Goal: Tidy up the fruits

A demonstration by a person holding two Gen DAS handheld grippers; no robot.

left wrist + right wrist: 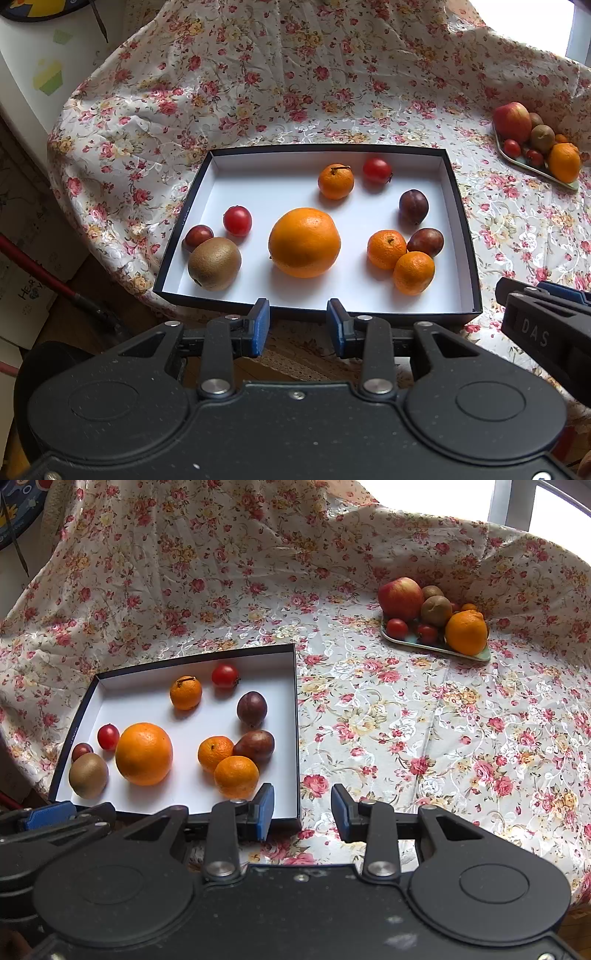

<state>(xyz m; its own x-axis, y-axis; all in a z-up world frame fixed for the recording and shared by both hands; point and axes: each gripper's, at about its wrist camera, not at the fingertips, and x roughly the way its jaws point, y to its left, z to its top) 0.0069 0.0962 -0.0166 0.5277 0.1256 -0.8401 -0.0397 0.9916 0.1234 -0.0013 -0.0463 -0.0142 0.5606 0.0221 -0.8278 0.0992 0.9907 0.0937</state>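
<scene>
Hovering just off the near edge of the shallow black-walled, white-floored cardboard box (458,236), the left gripper (297,321) is holding its blue-padded fingers apart with nothing between them. Straight ahead of that gap, in the middle of the box floor, the large round orange (304,242) is sitting alone. Near the box's left wall a fuzzy brown kiwi (214,263) is touching a small dark red plum (198,237), with a small red cherry tomato (237,220) just behind them. Toward the right wall two small orange mandarins (399,260) are pressing together against a dark purple plum (425,242); another purple plum (413,206) is lying just behind. Near the far wall a third stemmed mandarin (335,181) and a second red tomato (376,170) are resting side by side.

The right gripper (303,808) is hanging over the near right corner of the box (296,738), fingers likewise spread and empty, its left pad above the box wall and its right pad over the floral-printed cloth (406,720) covering the table. The nearest mandarin (236,776) is lying just ahead and left of that left pad.

Well apart, toward the far right corner of the cloth, a pale green flat tray (476,656) is carrying a red apple (400,598), two kiwis, small tomatoes and another orange (466,632), piled close together.
</scene>
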